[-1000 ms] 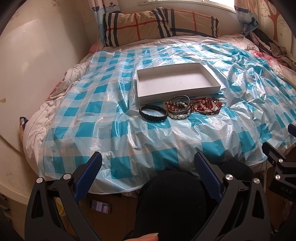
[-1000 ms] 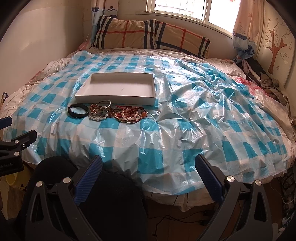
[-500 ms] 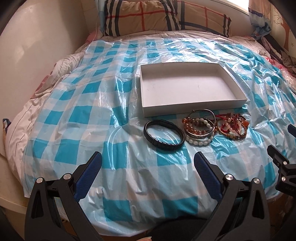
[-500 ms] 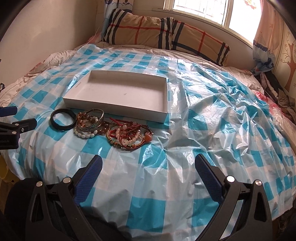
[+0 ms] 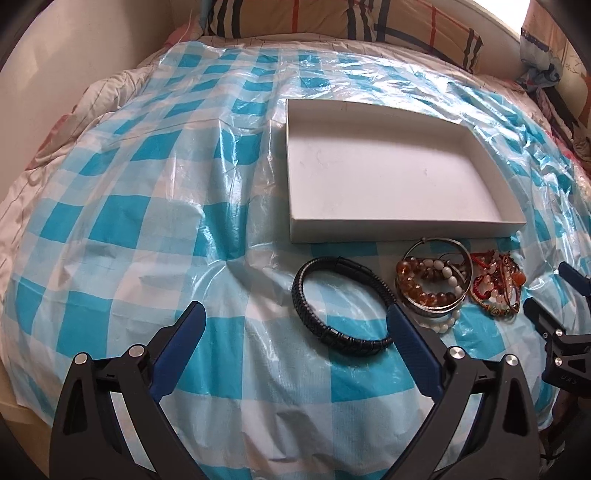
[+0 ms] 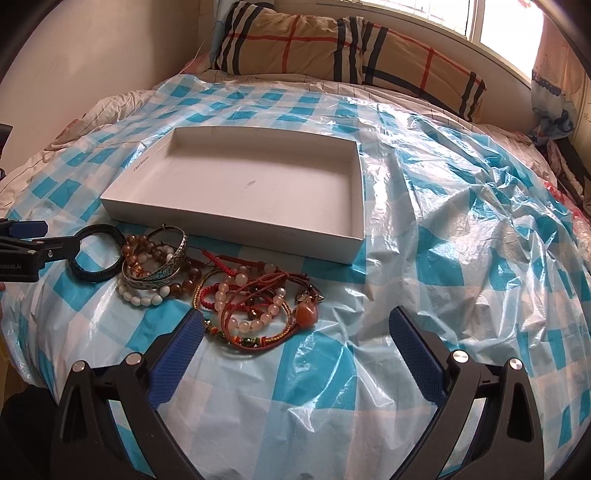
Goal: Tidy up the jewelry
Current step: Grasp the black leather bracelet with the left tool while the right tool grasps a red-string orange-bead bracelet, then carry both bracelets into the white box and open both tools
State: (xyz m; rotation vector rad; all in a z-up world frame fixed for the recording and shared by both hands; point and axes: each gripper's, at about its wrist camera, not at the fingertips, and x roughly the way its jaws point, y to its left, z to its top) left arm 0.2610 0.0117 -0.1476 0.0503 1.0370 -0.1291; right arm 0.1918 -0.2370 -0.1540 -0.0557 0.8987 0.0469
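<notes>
A: Left wrist view first. What do you log?

B: Left gripper (image 5: 295,325) spread wide, nothing between its blue pads (image 5: 410,341), low over the sheet (image 5: 147,229). White tray (image 5: 317,232) sits on the blue-checked sheet, bare inside. In front of the tray, a row of jewelry: black band (image 5: 306,302) on the left, bead-and-bangle stack (image 5: 432,286) in the middle, red cord pile (image 5: 495,291) on the right. The right pad overlaps the near right edge of the black band; contact cannot be told. Right gripper's (image 5: 550,291) tips show at the right edge, just beside the red pile.

A: Right wrist view?

B: Right gripper (image 6: 295,332) also wide open, holding nothing. Its left pad (image 6: 181,343) lies at the near left edge of the red cord pile (image 6: 255,306); the right pad is over bare sheet (image 6: 461,229). Bead-and-bangle stack (image 6: 155,266) touches the pile's left side. Black band (image 6: 92,273) is farther left, with the left gripper's (image 6: 48,240) fingers over it. Tray (image 6: 236,232) just behind the row. Plaid pillows (image 6: 332,48) at the head of the bed, window (image 6: 461,18) above.
</notes>
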